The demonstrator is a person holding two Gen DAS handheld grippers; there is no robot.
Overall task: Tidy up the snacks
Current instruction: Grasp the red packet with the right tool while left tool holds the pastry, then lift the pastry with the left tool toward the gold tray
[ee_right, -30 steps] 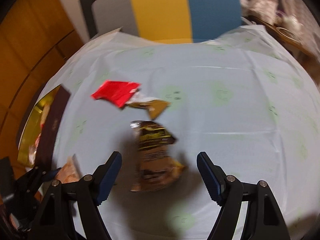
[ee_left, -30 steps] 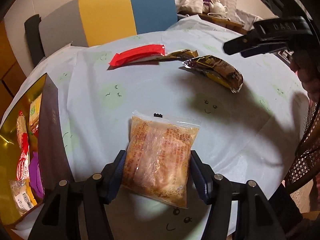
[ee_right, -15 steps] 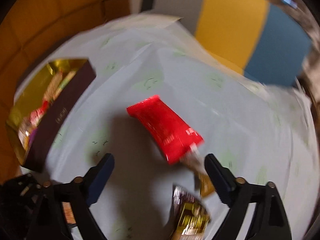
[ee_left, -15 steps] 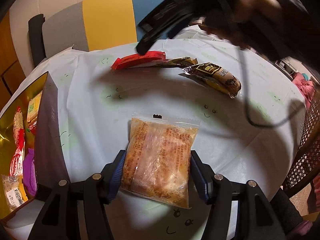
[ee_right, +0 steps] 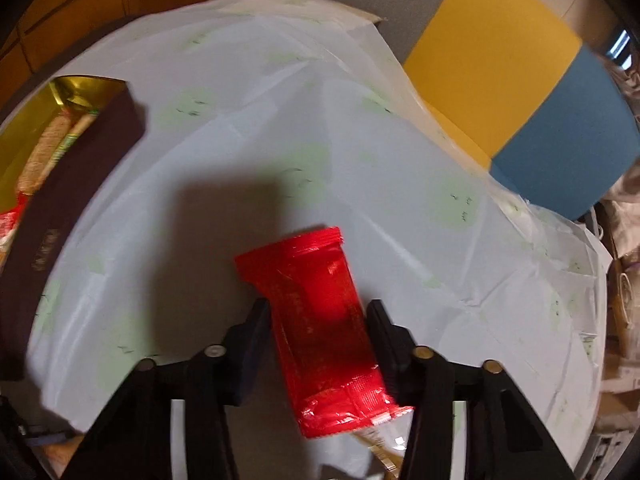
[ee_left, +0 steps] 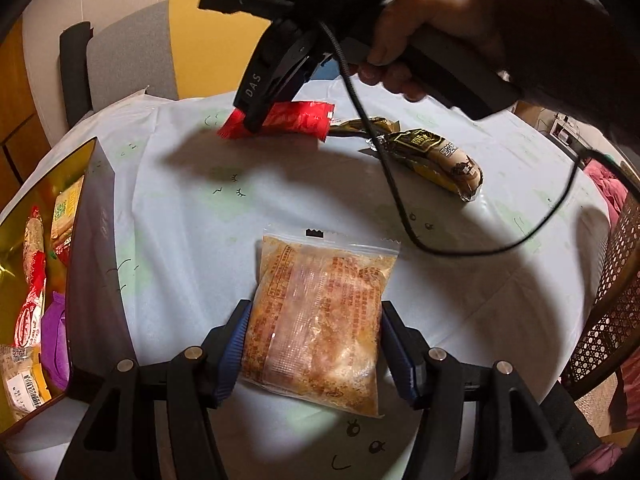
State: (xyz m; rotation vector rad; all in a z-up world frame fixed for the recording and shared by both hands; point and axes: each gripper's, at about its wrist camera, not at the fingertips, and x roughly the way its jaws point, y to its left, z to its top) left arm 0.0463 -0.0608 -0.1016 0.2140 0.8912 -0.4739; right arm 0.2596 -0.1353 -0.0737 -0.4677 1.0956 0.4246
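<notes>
A clear packet of orange snack (ee_left: 320, 280) lies on the pale tablecloth, near the front. My left gripper (ee_left: 316, 344) is shut on it, with a blue pad against each long side. At the far side of the table lies a red snack packet (ee_left: 300, 120) (ee_right: 320, 300). My right gripper (ee_right: 320, 320) (ee_left: 256, 116), held by a hand (ee_left: 420, 28), points down over it. Its jaws are closing, and both pads sit against the sides of the red packet.
A dark box with a gold inside (ee_left: 92, 260) (ee_right: 60, 208) stands at the left with several snacks in it. A brown-and-gold packet (ee_left: 436, 156) and a gold wrapper (ee_left: 360, 126) lie beside the red one. The right gripper's cable (ee_left: 400, 208) hangs across the table. A grey, yellow and blue chair (ee_right: 520, 80) stands behind.
My right gripper swung left from over the brown packet to the red one, rolled, and narrowed its jaws around it. The left gripper and orange packet stayed put.
</notes>
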